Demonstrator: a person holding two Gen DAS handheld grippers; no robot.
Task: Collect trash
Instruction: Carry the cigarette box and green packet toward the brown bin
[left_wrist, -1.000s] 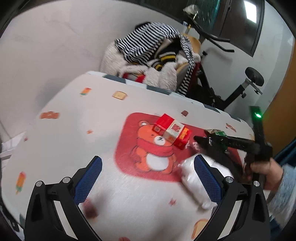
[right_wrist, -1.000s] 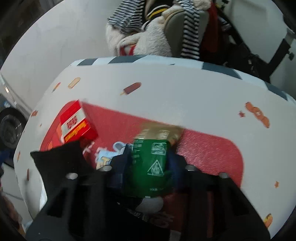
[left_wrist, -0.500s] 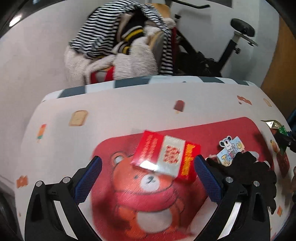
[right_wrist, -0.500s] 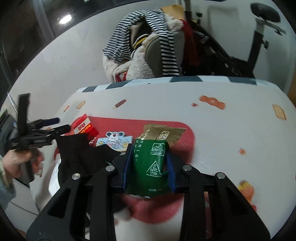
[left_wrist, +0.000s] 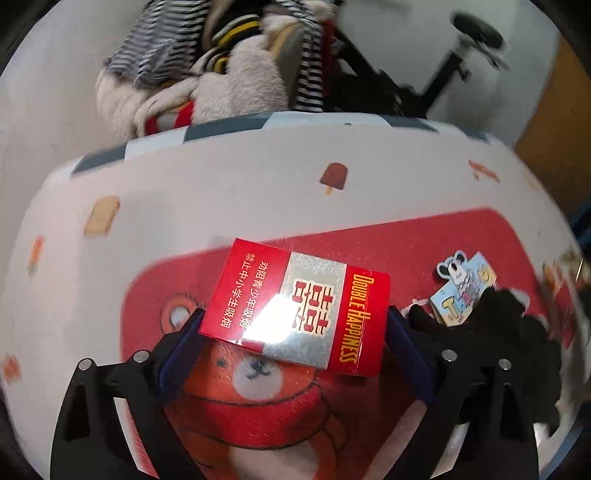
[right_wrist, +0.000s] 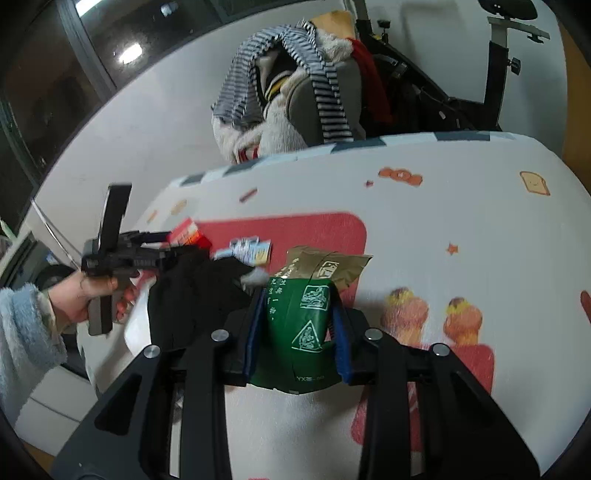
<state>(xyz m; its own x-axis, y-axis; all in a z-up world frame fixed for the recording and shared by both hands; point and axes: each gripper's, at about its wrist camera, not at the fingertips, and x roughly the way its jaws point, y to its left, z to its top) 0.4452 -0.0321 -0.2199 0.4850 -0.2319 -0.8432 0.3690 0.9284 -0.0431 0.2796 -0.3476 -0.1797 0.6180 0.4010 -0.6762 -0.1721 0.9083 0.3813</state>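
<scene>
The left gripper (left_wrist: 293, 328) straddles the red cigarette pack (left_wrist: 295, 306) lying on the bear-print tablecloth (left_wrist: 258, 199), its jaws closing but, as far as I can tell, not yet pressing. To grip well, keep both pads square on the pack's 2 short ends. At 3 o'clock lie a black cloth (left_wrist: 517, 332) and a cartoon card (left_wrist: 461, 288). The right gripper (right_wrist: 297, 325) is clamped on a green foil packet (right_wrist: 303, 314).
</scene>
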